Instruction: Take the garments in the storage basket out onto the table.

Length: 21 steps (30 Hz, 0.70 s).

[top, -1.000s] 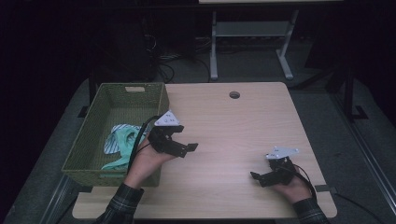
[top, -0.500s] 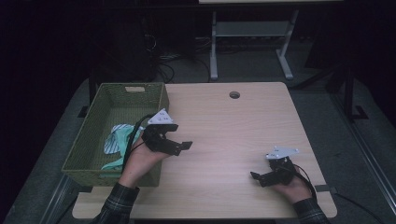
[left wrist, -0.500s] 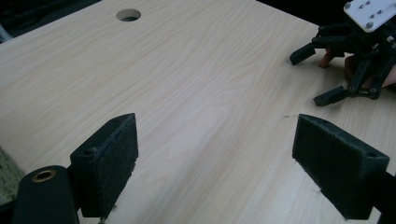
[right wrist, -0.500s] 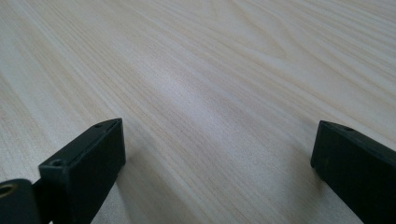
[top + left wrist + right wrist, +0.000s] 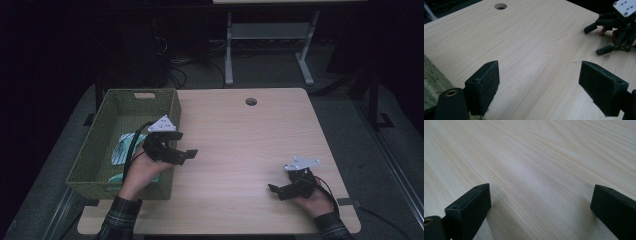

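Note:
My left gripper point(image 5: 183, 145) hovers open at the right rim of a green woven basket point(image 5: 125, 96), its jaws pointing right over the bare wooden table point(image 5: 240, 140). A white and teal cloth point(image 5: 123, 148) lies inside the basket, partly hidden by the left hand. In the left gripper view the left gripper point(image 5: 540, 85) has nothing between its wide-apart pads, and the basket's weave point(image 5: 431, 82) shows at the lower left. My right gripper point(image 5: 280, 179) rests open low near the table's front right, jaws pointing left. In the right gripper view the right gripper point(image 5: 540, 207) frames only wood grain.
A round cable hole point(image 5: 251, 101) sits at the table's far middle. Beyond the table stand a white frame's legs point(image 5: 229, 55) and cables on a dark floor. The right gripper point(image 5: 596, 40) appears at the upper right of the left gripper view.
My left gripper has drifted left, from over the table toward the basket's right rim, staying open. The right gripper has held still.

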Available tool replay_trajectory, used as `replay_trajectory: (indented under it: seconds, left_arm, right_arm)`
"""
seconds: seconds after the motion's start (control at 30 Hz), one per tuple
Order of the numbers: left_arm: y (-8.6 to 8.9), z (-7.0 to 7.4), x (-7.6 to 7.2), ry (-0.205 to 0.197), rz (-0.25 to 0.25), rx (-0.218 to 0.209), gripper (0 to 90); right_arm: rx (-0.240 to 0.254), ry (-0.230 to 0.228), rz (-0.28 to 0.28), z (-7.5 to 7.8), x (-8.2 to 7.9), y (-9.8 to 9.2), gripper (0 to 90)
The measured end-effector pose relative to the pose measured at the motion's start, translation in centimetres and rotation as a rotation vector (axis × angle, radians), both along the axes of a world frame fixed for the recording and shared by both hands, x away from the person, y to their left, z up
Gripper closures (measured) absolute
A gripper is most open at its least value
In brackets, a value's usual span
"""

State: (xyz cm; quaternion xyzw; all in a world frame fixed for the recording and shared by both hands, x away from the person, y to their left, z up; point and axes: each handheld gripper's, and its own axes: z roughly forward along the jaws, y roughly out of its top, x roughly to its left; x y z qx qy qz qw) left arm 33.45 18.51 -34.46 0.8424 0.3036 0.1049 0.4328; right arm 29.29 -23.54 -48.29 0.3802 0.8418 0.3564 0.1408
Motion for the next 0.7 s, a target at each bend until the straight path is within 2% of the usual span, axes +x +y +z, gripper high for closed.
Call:
replay_trajectory:
  seconds: [0.2, 0.33, 0.7]
  left_arm:
    - [0.8, 0.1, 0.0, 0.001, 0.001, 0.003, 20.6]
    - [1.4, 0.1, 0.0, -0.003, 0.003, 0.032, 23.4]
    - [3.2, 0.4, 0.0, 0.003, 0.045, 0.016, 23.4]
  right_arm:
    - [0.000, 0.000, 0.000, 0.0, 0.0, 0.0, 2.7]
    - [0.000, 0.000, 0.000, 0.0, 0.0, 0.0, 2.7]
    - [0.000, 0.000, 0.000, 0.0, 0.0, 0.0, 2.7]
